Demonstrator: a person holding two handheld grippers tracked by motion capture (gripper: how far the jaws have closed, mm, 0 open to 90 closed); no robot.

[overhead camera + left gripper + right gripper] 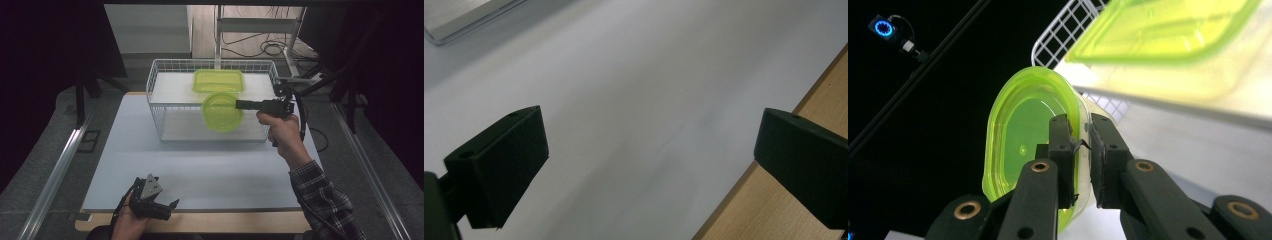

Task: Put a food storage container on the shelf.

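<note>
A round green plastic container (222,112) hangs tipped on its side above the wire basket (159,116). My right gripper (239,104) is shut on its rim, one jaw inside the wall and one outside, as the right gripper view shows at the container (1020,145) and gripper (1083,147). A rectangular green container (218,80) rests in the back of the basket, also seen at the top right as the rectangular container (1168,27). My left gripper (162,206) rests at the table's near edge, jaws wide apart with nothing between them (649,150).
The white mat (200,175) covers the table; a wooden strip (774,200) runs along its near edge. A metal frame and cables (265,47) stand behind the basket. A metal rail (55,175) runs along the left of the table.
</note>
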